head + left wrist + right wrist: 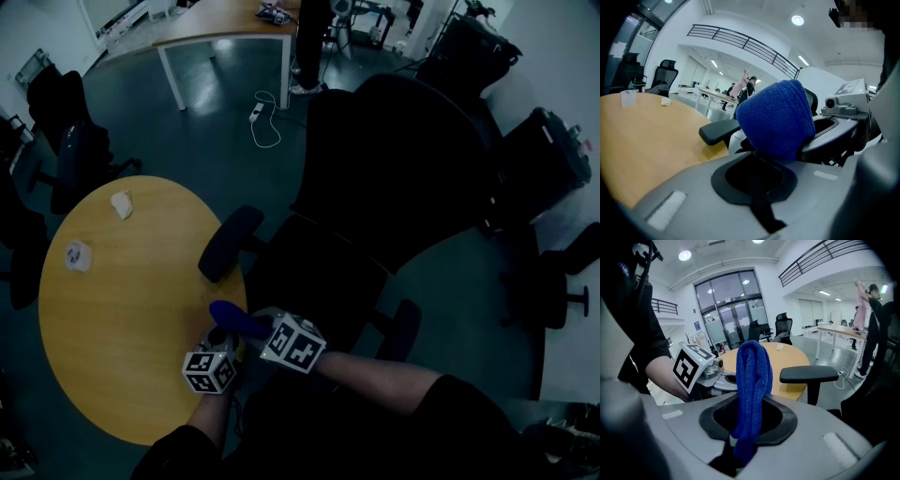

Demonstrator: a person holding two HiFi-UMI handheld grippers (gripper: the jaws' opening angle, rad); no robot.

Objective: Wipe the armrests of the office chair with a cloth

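A blue cloth hangs folded and runs down into the jaws of my right gripper, which is shut on it. In the head view the cloth sticks out leftward from the right gripper, over the table edge. My left gripper sits just below and left of it. From the left gripper view the cloth fills the space just beyond the jaws; its own jaws are hidden. The black office chair stands ahead, with its left armrest near the table and its right armrest close to my arm.
A round wooden table at the left holds a small cup and a crumpled paper. Other black chairs stand at the far left and right. A desk, a floor cable and a standing person are behind.
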